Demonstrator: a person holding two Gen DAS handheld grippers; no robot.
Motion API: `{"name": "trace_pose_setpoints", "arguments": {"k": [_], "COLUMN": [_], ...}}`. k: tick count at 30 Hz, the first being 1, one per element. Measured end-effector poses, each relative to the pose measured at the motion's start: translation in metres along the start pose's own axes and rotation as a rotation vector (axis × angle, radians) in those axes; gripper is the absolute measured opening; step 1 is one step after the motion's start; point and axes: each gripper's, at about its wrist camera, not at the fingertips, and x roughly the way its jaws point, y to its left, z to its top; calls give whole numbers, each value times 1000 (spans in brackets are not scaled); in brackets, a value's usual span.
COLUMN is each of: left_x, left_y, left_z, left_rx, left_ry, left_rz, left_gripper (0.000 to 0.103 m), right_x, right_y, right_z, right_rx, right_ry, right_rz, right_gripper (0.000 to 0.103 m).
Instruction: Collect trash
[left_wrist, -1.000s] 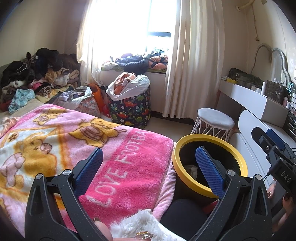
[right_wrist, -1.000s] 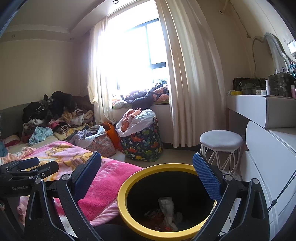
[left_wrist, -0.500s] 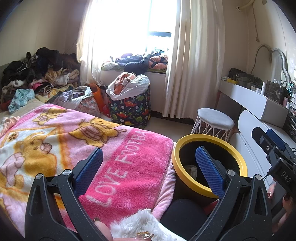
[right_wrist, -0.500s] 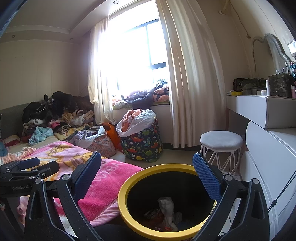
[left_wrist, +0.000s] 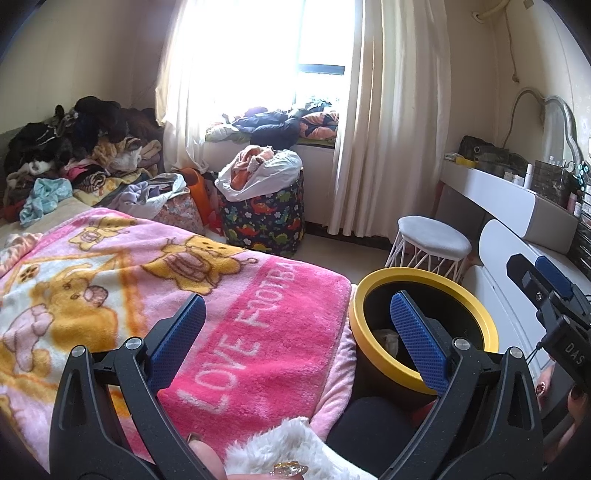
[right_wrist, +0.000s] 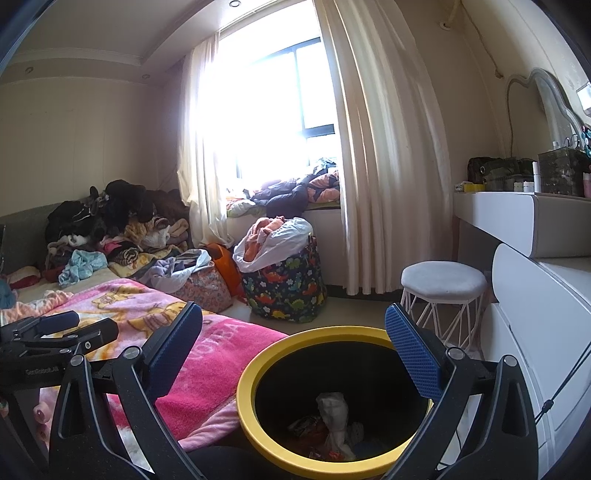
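The right claw (right_wrist: 293, 347) hung with its blue pads spread wide and nothing between them, just above the near rim of the bin (right_wrist: 255, 373), a black tub with a yellow lip. Down in the bin lay the trash (right_wrist: 332, 410): a crumpled white wad standing among darker, reddish scraps at the bottom. The left claw (left_wrist: 295, 332) was likewise spread apart and empty, poised over the near end of the bed, its right pad showing against the bin's mouth (left_wrist: 476, 317) and its left pad over the pink blanket (left_wrist: 258, 332) with its bear pictures and "LOVE FOOTBA" lettering. The bin stood just beside the blanket's right edge, on the floor between the bed and the white dressing table (right_wrist: 517, 218) at the right.

Farther off, a small white stool (right_wrist: 443, 284) with wire legs stood near the table, just beyond the bin. A dinosaur-print hamper (right_wrist: 288, 291), topped by a white bag stuffed with orange cloth, sat on the floor below the window, beside the long cream curtain (right_wrist: 380, 166). Heaped clothes (right_wrist: 110, 229) covered the far left end of the bed, and more lay on the window ledge. A mirror (right_wrist: 554, 99) rose above the table.
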Motion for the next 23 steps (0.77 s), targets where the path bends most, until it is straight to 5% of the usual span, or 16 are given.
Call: {"name": "trace_pose_setpoints", "arguments": {"k": [5,12,17,19,23], "left_x": [-3,-22,-61,-75,-96], "left_y": [14,87,205,252,334], "left_z": [-2,-1,-23,-40,-88], "left_rx": [-18,-137,-298,-365,-473], "left_ry": [-2,6,24,66,204], "left_rz": [18,132,501,654,925], "left_gripper": [92,92,92,92,92], "right_x": [4,34,67,85,116], "right_y": [9,77,192,249,362], "right_z": [7,37,38,19,-50], "right_rx": [-11,-43,-164,-193,-316], "right_ry": [8,59,188,326,629], "right_rz": [46,307,628,776,919], "right_gripper": [97,97,97,97,97]}}
